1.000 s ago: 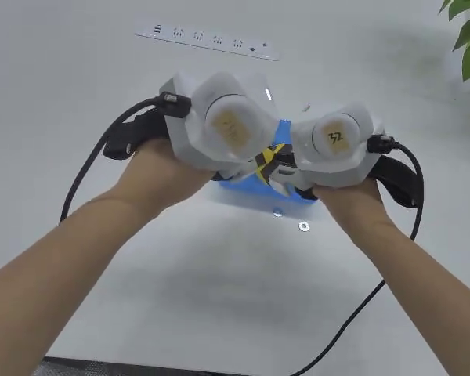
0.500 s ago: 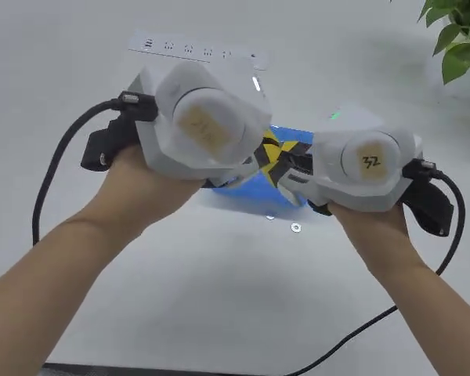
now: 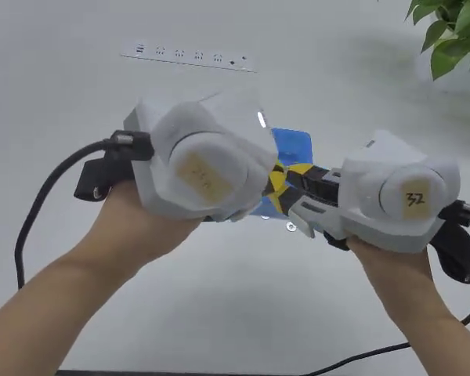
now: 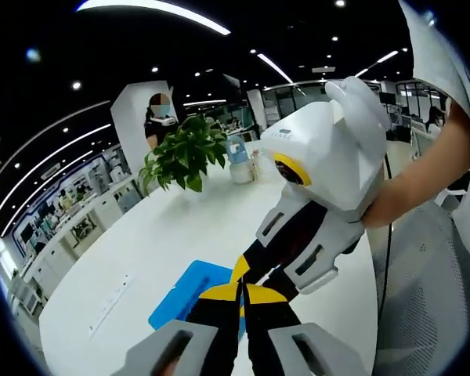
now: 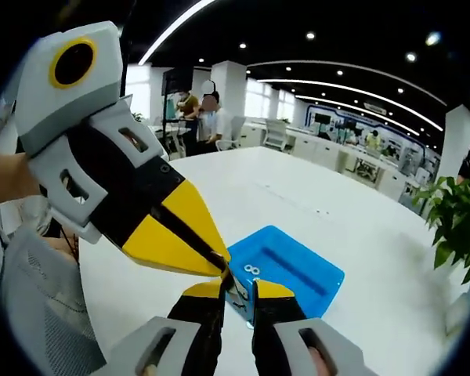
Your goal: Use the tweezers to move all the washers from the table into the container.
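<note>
- The left gripper has its yellow-tipped jaws pressed together; I cannot tell whether they pinch anything.
- The right gripper, tip to tip with it, is clenched on thin silver metal tweezers.
- Two small silver ring washers lie on the white table below the tips — outside the container.
- The shallow blue plastic container sits just beyond, with two more washers inside.
- Far off — a white power strip at left, a green leafy plant at right.
</note>
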A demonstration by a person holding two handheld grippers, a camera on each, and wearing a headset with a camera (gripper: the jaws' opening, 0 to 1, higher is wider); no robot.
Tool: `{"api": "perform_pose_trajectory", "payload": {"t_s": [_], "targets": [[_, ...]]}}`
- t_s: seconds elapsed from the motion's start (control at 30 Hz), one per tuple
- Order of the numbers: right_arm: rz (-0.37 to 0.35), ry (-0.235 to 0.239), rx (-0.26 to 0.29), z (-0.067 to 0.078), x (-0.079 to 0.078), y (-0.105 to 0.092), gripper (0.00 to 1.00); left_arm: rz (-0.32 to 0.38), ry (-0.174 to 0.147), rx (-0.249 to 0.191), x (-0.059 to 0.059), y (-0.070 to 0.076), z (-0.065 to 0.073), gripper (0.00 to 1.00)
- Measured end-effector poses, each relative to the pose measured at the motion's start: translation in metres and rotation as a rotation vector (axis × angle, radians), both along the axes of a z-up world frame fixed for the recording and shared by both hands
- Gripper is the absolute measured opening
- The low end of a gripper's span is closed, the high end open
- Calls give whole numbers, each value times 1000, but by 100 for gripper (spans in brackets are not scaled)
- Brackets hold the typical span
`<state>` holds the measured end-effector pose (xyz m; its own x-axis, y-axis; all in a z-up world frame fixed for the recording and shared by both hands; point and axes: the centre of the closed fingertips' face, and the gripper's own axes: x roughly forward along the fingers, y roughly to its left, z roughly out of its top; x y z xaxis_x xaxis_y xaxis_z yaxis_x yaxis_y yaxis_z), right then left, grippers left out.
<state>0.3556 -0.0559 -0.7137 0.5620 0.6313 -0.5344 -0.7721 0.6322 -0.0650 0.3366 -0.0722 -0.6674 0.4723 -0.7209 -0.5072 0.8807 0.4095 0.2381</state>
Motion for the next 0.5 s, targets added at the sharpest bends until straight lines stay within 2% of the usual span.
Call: {"api": "perform_pose_trajectory", "payload": {"t_s": [0.07, 0.13, 0.2, 0.4, 0.5], "targets": [[-1, 3, -29, -7, -2, -2, 8, 0, 12, -4, -1, -2, -4, 0], [-9, 13, -21, -12, -2, -3, 7, -1, 18, 4, -1, -4, -9, 0], [-18, 44, -9, -19, -1, -4, 7, -5, 23, 20, -2, -4, -15, 0], [-16, 71, -28, -35, 2, -5, 8, -11, 44, 37, 2, -3, -32, 0], [-13, 87, -30, -42, 4, -6, 9, -17, 53, 59, 3, -3, -39, 0]]}}
